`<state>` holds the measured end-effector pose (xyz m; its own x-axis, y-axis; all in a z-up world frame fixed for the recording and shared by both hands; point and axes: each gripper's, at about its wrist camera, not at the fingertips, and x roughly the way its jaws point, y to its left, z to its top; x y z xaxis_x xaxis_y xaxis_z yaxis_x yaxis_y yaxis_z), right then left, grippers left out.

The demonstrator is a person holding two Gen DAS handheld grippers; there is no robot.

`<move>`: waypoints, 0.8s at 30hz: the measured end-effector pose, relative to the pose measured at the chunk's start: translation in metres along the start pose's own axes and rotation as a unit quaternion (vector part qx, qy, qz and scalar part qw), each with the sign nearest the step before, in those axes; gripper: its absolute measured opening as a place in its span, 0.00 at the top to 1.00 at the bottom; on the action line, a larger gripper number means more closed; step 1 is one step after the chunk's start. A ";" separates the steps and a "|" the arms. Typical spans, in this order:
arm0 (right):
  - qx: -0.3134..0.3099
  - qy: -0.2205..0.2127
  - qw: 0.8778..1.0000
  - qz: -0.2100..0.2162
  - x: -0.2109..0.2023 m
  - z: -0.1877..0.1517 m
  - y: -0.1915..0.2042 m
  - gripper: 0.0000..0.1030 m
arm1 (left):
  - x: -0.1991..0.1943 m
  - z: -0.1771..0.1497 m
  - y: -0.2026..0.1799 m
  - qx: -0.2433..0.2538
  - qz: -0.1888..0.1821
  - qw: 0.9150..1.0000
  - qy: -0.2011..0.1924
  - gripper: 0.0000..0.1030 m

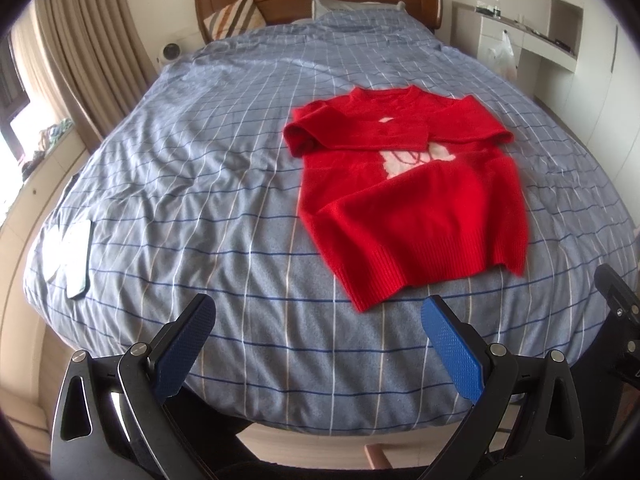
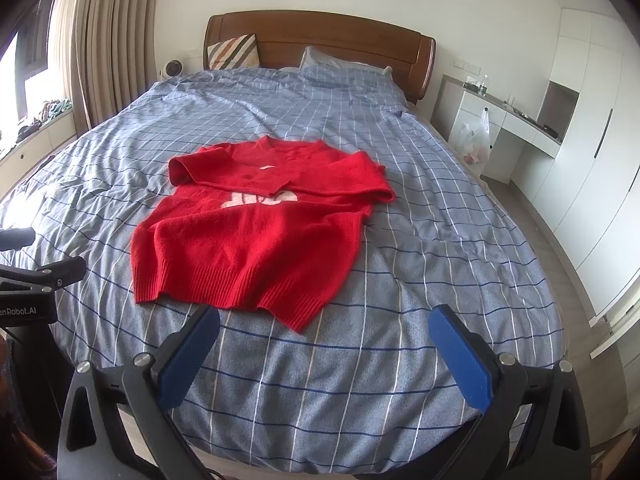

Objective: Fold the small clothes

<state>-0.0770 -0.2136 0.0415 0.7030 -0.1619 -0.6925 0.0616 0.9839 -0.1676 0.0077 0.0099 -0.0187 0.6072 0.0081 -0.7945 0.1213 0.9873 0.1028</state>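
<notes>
A small red sweater (image 1: pixel 412 200) with a white chest print lies flat on the blue checked bedspread (image 1: pixel 200 160), both sleeves folded across its chest. It also shows in the right wrist view (image 2: pixel 256 232). My left gripper (image 1: pixel 318 320) is open and empty, above the bed's foot, short of the sweater's hem. My right gripper (image 2: pixel 324 332) is open and empty, just short of the hem's right corner. The right gripper's body shows at the left view's right edge (image 1: pixel 618 304); the left gripper's body shows at the right view's left edge (image 2: pixel 36 280).
A folded pale garment (image 1: pixel 68 256) lies at the bed's left edge. A wooden headboard (image 2: pixel 320 36) with pillows stands at the far end. Curtains and a window sill are on the left. A white desk (image 2: pixel 516 120) with a plastic bag and wardrobes are on the right.
</notes>
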 end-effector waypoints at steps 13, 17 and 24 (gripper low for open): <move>0.007 0.012 0.999 -0.045 0.001 0.003 -0.002 0.00 | 0.009 0.001 0.006 0.008 0.011 1.000 0.002 0.00; 0.014 0.018 0.999 -0.048 0.004 0.002 -0.006 0.00 | 0.011 0.002 0.006 0.009 0.002 1.000 0.008 0.00; 0.019 0.019 0.998 -0.052 0.004 0.001 -0.009 0.00 | 0.008 0.002 0.002 0.018 -0.019 1.000 0.005 0.00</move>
<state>-0.0741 -0.2231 0.0408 0.6636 -0.2663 -0.6991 0.1609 0.9634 -0.2143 0.0146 0.0118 -0.0233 0.5931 -0.0274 -0.8047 0.1717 0.9807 0.0932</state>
